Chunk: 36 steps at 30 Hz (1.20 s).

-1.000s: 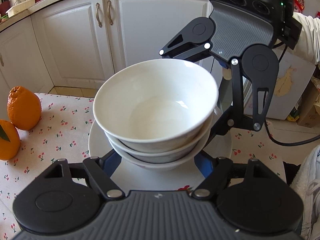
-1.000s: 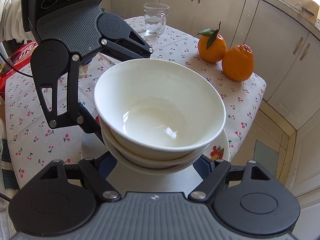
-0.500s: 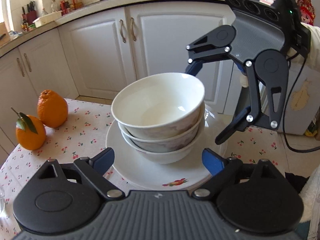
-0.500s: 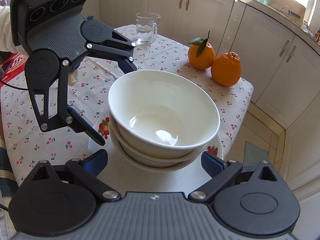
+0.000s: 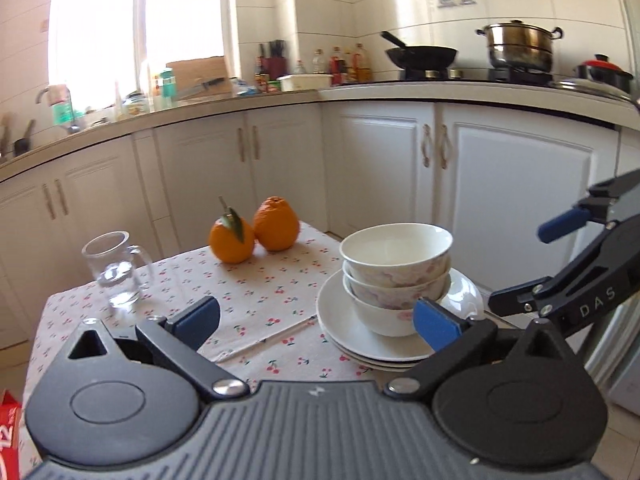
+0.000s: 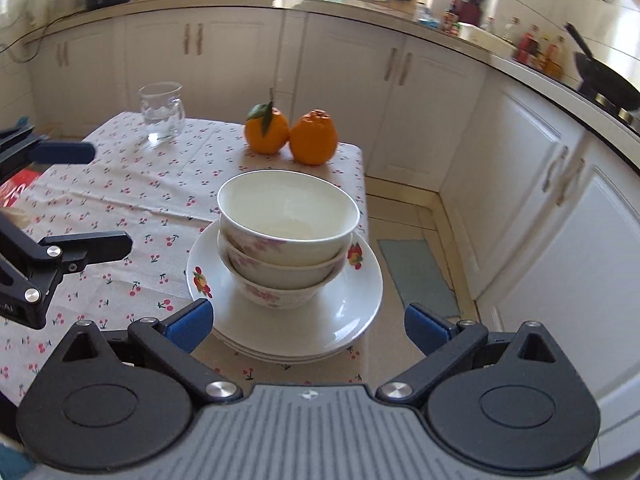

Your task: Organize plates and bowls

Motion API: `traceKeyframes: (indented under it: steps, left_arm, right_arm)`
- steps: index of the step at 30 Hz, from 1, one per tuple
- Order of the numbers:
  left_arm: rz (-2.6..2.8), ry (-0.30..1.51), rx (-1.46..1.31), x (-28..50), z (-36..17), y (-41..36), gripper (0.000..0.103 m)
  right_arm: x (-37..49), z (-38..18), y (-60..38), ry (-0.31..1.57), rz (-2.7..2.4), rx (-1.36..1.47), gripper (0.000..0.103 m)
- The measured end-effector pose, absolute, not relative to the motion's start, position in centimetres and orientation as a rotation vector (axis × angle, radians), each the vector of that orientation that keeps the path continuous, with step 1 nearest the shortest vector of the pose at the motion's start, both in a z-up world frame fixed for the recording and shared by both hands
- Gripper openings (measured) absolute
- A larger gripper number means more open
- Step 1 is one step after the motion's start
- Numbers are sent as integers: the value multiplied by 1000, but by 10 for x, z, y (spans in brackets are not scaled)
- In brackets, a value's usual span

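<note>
Sitting nr table corner (image 6: 352, 152), bowl stack (image 6: 286, 236) on plates (image 6: 320, 320), oranges (image 6: 290, 136) behind

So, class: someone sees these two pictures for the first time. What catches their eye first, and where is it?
The three nested white bowls on the stacked plates near the table's corner. Behind them, two oranges sit side by side on the cherry-print cloth, with a glass mug at the far end.

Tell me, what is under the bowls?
The three nested bowls stand on a stack of white plates on the cherry-print cloth. Edges of about three plates show. The plates' middle is covered by the lowest bowl.
</note>
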State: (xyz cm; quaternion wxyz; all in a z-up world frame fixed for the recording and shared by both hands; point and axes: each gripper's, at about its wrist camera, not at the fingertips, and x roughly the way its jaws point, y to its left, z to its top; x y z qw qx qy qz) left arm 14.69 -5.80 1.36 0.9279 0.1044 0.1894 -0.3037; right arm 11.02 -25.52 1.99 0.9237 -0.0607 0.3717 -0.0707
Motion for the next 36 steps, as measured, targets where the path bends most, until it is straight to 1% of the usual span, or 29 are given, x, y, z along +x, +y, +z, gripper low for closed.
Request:
traceKeyframes:
  steps: [3,9,16,23,36]
  left_arm:
    - [-505,407,165,132,21,-49,102]
    - [-464,471,96,107,26,-34,102]
    - [-437,448,110,83,29,-29,103]
    - [-396,425,124,74,31,-29,103]
    - [-369,440,120,74,30,-28,102]
  right_arm:
    - [90,26,-241,713,-257,-106,103]
    - [50,33,-222,617,-356,47,103]
    - [24,37,-202,580,-393,22,103]
    - [18,39,-196,557,-393,12,103]
    - [18,39,-190,553,-398,-3,103]
